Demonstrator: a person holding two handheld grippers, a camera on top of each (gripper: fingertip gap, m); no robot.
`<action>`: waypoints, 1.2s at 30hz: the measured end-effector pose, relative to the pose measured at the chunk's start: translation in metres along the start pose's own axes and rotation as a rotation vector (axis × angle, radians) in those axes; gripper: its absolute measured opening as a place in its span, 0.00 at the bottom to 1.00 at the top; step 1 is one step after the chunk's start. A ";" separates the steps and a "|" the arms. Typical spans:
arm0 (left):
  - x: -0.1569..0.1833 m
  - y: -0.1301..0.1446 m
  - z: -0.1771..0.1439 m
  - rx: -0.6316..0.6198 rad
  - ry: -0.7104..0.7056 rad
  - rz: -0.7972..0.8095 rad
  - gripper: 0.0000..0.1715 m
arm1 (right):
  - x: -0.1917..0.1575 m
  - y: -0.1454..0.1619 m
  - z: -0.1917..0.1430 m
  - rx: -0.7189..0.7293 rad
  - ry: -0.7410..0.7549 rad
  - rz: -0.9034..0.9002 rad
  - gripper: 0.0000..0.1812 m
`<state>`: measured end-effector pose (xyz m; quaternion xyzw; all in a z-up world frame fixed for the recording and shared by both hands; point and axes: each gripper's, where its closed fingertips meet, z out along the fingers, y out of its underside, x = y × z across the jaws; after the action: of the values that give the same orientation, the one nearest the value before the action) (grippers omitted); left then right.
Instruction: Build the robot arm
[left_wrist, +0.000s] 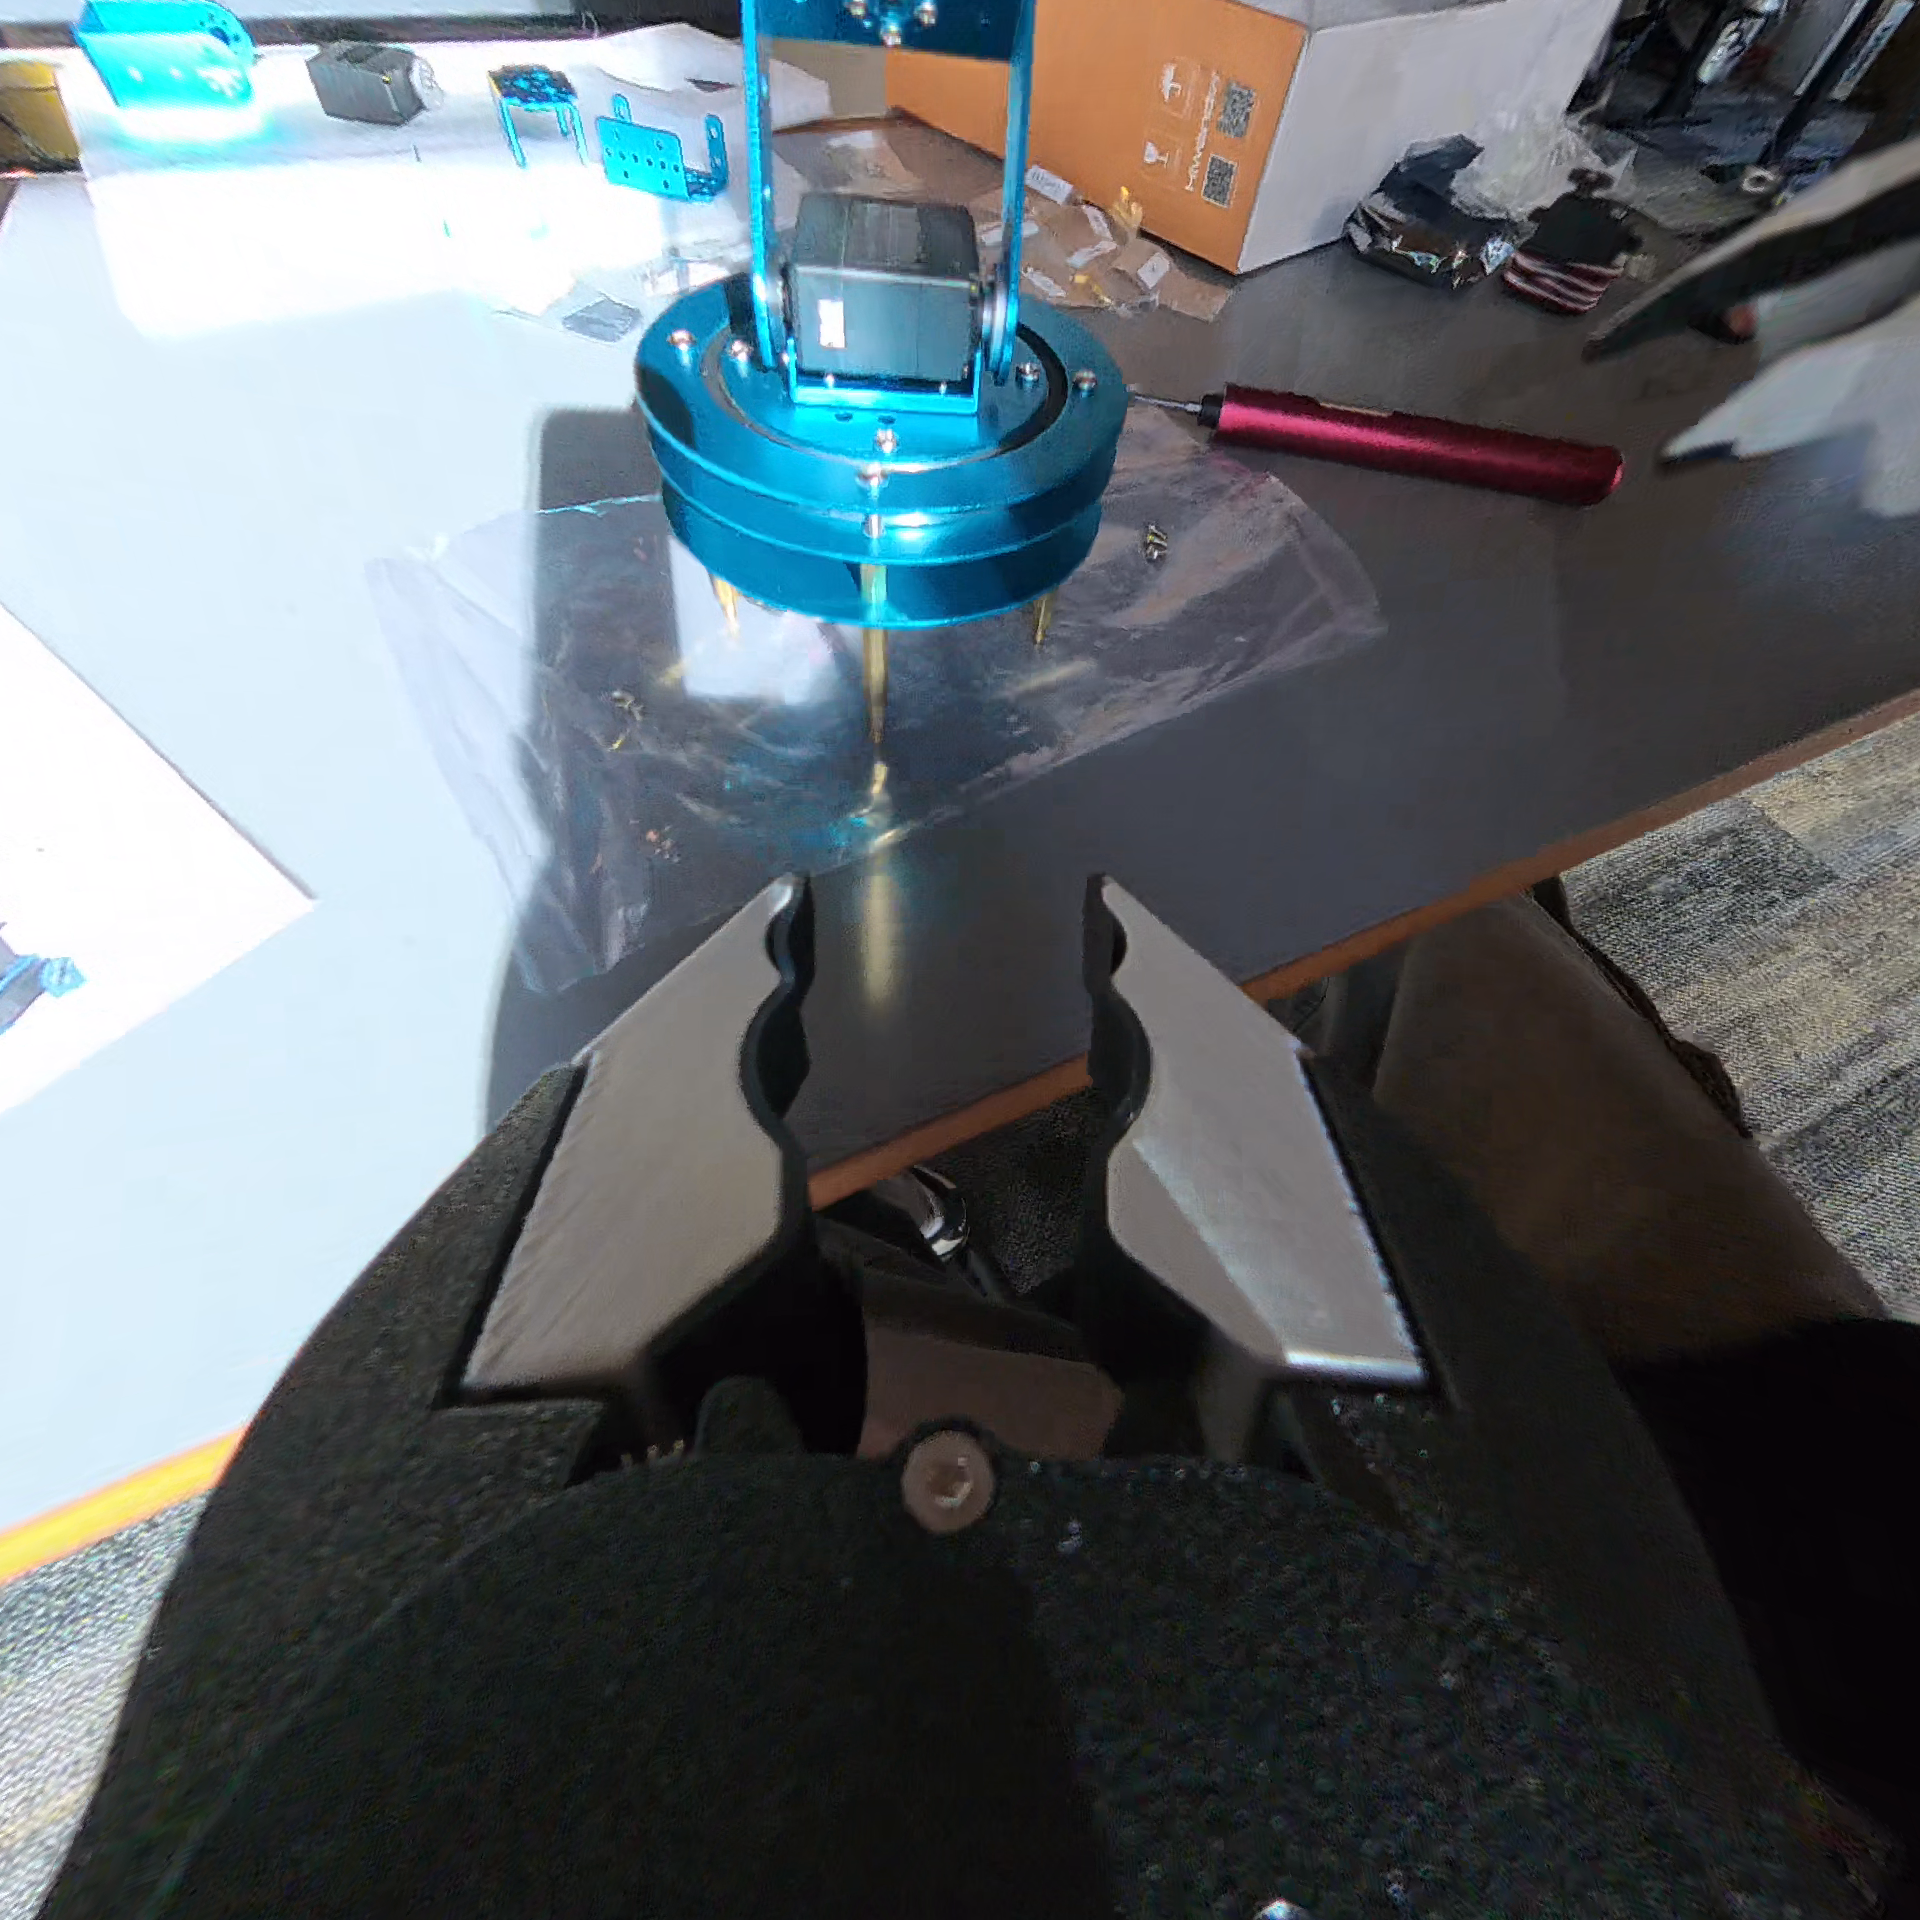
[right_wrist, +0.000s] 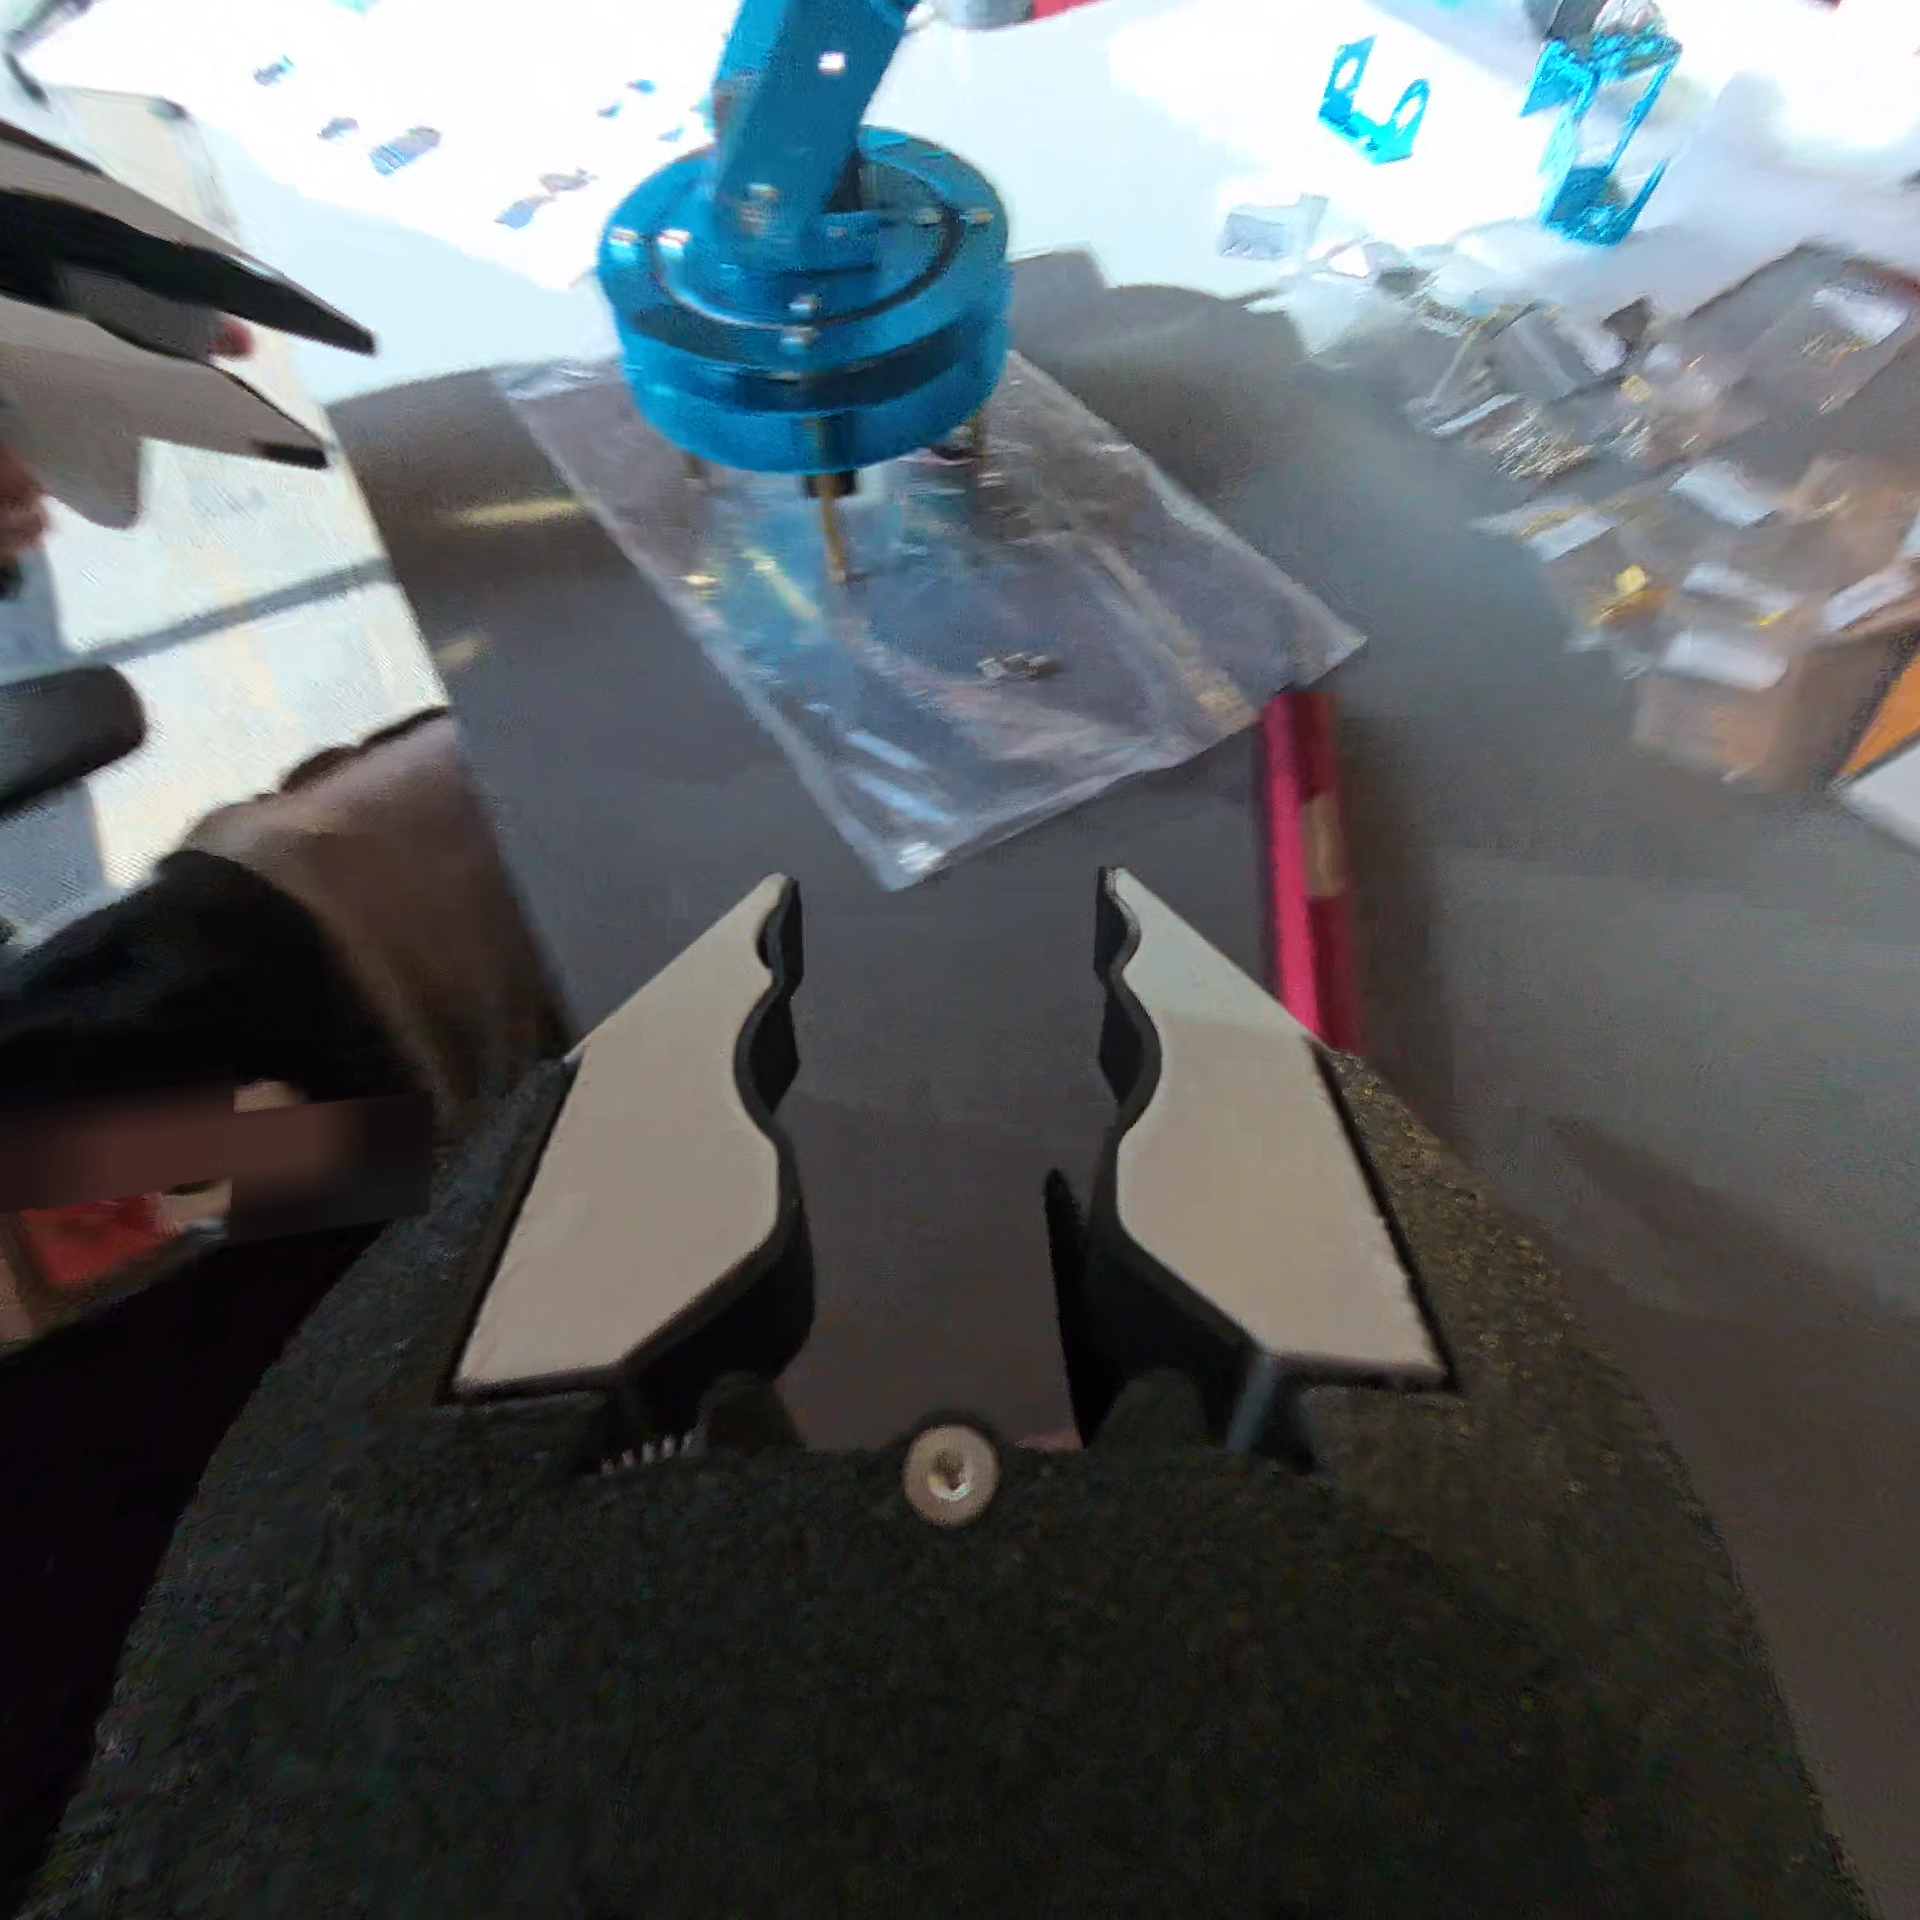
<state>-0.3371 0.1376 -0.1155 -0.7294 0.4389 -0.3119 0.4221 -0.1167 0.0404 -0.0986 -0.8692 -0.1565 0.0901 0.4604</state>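
The left gripper (left_wrist: 945, 894) hangs over the near edge of a dark table (left_wrist: 1455, 665), its fingers (left_wrist: 665, 1122) apart with nothing between them. Straight ahead of the fingertips, well apart from them, stands a blue base (left_wrist: 883, 457): two stacked round metal discs, glossy and anodised, joined by small screws around the rim. It rests on thin brass legs (left_wrist: 876, 665) that point straight down. Its long axis runs upright: a blue bracket (left_wrist: 883, 125) rises from the top disc and leaves the upper edge of the view, with a black servo (left_wrist: 881, 291) clamped between its two arms. The legs stand on a clear plastic bag (left_wrist: 727, 675) lying flat between the base and the fingertips. Ahead and right of the fingers, a red screwdriver (left_wrist: 1403, 442) lies on its side, its thin tip pointing toward the base. Farther off sit loose blue brackets (left_wrist: 660, 156) to the left and a cardboard box (left_wrist: 1195, 114) to the right.

The right gripper (right_wrist: 951, 888) is also spread and empty, held low over the table (right_wrist: 1558, 987). The view is blurred. The base (right_wrist: 805, 301) lies ahead and slightly left of its fingertips, its bracket (right_wrist: 800, 94) leaning in this view. The bag (right_wrist: 935, 623) reaches nearly to the fingertips. The screwdriver (right_wrist: 1304, 852) lies just right of the right finger, running lengthwise away from the camera. The left gripper (right_wrist: 208, 343) shows at the far left.
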 end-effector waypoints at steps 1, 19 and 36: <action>0.007 -0.004 0.009 -0.006 0.019 0.007 0.30 | 0.025 -0.005 0.011 -0.023 0.008 -0.062 0.31; 0.138 -0.029 0.080 -0.004 0.245 0.192 0.26 | 0.122 0.038 0.044 -0.280 -0.016 -0.229 0.12; 0.130 -0.035 0.119 -0.028 0.000 0.015 0.24 | 0.090 0.009 0.027 -0.163 -0.238 -0.438 0.23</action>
<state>-0.1715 0.0696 -0.1271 -0.7321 0.4485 -0.3025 0.4140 -0.0385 0.0884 -0.1223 -0.8321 -0.4008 0.0767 0.3755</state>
